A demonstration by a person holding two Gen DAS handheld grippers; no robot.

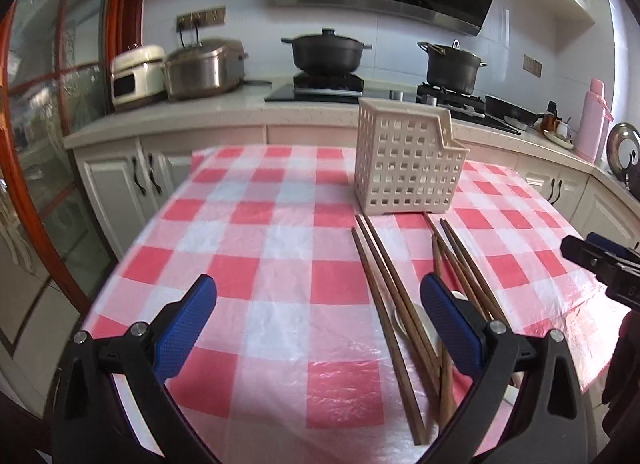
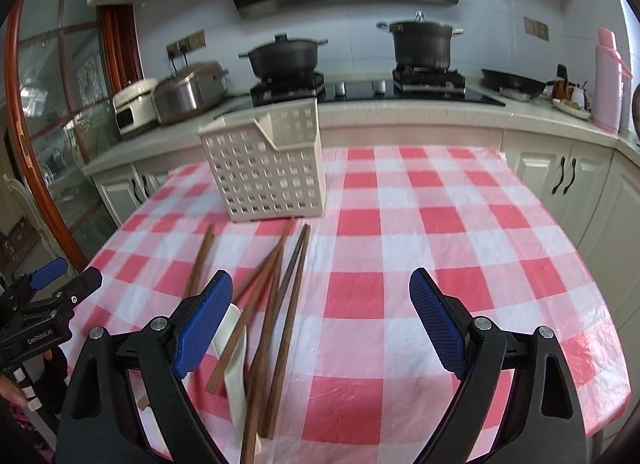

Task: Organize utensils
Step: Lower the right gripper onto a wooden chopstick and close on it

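A: What carries everything here?

B: A table under a red-and-white checked plastic cloth (image 1: 280, 248), with a white kitchen counter (image 1: 192, 112) running behind its far edge. On that counter stand two dark lidded cooking pots (image 1: 326, 52) on the hob, a steel rice cooker (image 1: 204, 68), and a tall pink flask (image 1: 596, 120) at the right end.

A: And the container for the utensils?

B: A cream plastic basket with a square-hole lattice (image 1: 408, 160) stands upright near the table's far edge, roughly mid-width. I can't see into it from either camera.

A: Where are the utensils?

B: Long brown wooden chopsticks (image 1: 392, 304) lie loose on the cloth, running from just in front of the basket toward the near edge. Some lie in near-parallel pairs, others cross each other. Beneath them, close to the near edge, lies a white ceramic spoon (image 2: 236, 348), partly covered by the sticks.

A: The grippers?

B: The left gripper (image 1: 320, 328) hovers above the cloth near the near edge, its blue-padded fingers (image 1: 186, 328) spread wide with nothing between them; the chopsticks lie just beside its right finger. The right gripper (image 2: 320, 320) also stands wide apart and empty, its left finger over the chopstick pile, bare cloth in its gap.
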